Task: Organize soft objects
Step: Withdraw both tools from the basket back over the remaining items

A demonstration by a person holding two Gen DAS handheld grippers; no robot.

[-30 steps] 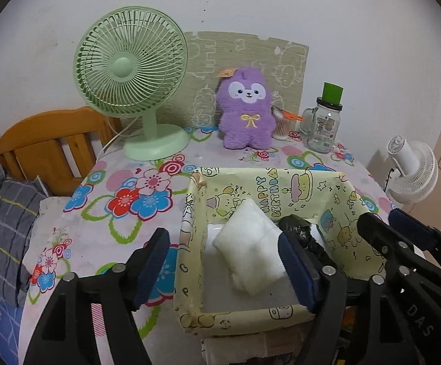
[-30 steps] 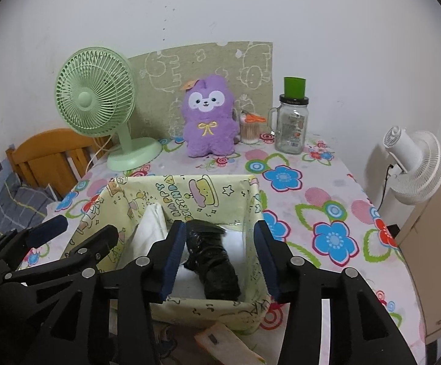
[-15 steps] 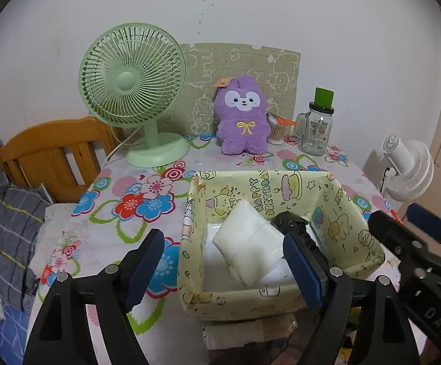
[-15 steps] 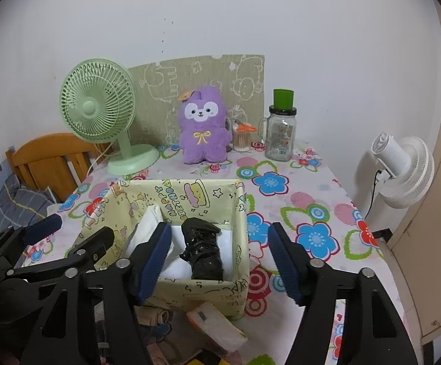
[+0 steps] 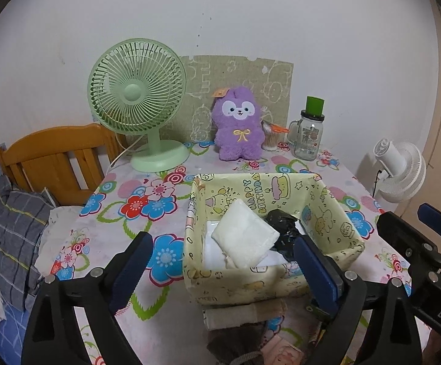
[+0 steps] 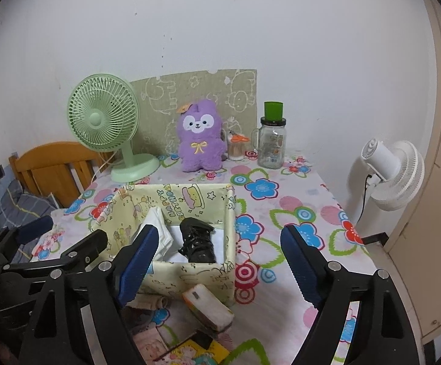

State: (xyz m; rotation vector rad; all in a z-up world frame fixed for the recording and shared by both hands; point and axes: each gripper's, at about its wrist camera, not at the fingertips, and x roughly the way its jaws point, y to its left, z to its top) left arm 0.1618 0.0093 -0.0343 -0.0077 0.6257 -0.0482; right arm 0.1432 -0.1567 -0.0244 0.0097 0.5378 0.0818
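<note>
From the left wrist, the box sits at centre frame with a white pad and a black bundle lying inside, apparently dropped there for sorting. The left gripper hangs at the bottom edge, tilted down; its jaws have just been opening and grasp nothing.

From the right wrist, the box is left of centre. The right gripper likewise has just been opening, empty, angled down. More soft items wait in front of the box.

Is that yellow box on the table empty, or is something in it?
Not empty. The box holds a folded white cloth and a crumpled black item, side by side.
</note>
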